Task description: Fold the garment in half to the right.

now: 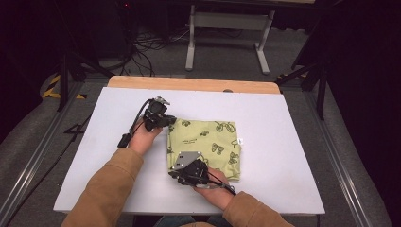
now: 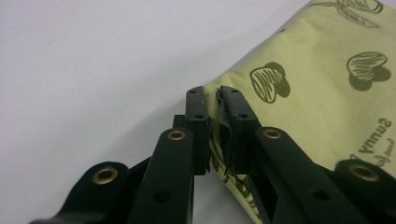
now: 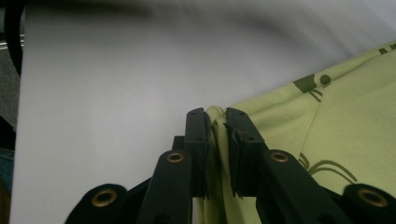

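Surface: white table [image 1: 283,142], flat and matte, with a wooden strip along its far edge.
Room: dark; grey floor beyond the table, black cables [image 1: 142,47] on it, and the white legs of a stand [image 1: 227,33] further back.
Cloth [image 1: 208,142]: folded to a near-square, lying flat on the table right of centre, close to my side.
Cloth look: pale yellow-green, printed with dark olive scribbled mushrooms and small lettering; a small white tag sticks out at its right edge.
Cloth layers: in the right gripper view, 2 layers overlap, with a straight folded edge running across.
Left gripper [image 2: 212,95]: my jaws are clamped on the cloth's far-left corner; the fabric bunches between the pads.
Right gripper [image 3: 215,116]: my jaws are pinched on the cloth's near-left corner; a thin fold of fabric stands between the pads.
Hands: my 2 forearms, in tan sleeves, reach in from the near edge; both grippers sit along the cloth's left side.
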The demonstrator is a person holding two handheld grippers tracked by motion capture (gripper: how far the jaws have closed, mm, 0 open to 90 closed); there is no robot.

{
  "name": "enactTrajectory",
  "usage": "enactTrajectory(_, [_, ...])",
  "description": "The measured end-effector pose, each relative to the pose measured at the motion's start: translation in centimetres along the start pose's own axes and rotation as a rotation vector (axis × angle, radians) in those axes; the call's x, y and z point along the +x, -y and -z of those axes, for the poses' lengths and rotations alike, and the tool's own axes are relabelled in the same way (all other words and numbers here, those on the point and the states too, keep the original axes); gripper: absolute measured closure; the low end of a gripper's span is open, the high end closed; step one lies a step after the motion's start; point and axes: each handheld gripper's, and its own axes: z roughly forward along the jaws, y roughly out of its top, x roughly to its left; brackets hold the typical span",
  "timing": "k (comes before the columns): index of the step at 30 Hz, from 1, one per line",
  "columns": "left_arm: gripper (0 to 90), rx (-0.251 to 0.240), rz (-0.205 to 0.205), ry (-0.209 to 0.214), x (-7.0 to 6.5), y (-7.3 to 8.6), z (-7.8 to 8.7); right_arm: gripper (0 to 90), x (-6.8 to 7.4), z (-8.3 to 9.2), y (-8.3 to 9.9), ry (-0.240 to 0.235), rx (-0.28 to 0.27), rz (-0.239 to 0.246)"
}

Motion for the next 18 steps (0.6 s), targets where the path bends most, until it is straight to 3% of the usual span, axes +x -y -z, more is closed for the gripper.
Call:
enactTrajectory(3, [82.2, -0.020, 0.017, 0.019, 0.0, -0.4, 0.6, 79.7, 0.0, 0.6, -0.2, 0.002, -0.025, -0.006])
enactTrajectory(8, [82.2, -0.047, -0.014, 0.023, -0.8, -1.3, 1.3, 79.7, -0.4, 1.5, -0.2, -0.005, -0.060, -0.024])
enactTrajectory(13, [82.2, -0.066, -0.014, 0.055, -1.5, -2.2, 2.1, 79.9, -0.6, 2.5, -0.2, -0.023, -0.094, -0.049])
enactTrajectory(18, [82.3, -0.083, -0.024, 0.059, -2.2, -3.1, 2.6, 80.2, -1.2, 3.8, 0.0, -0.037, -0.149, -0.080])
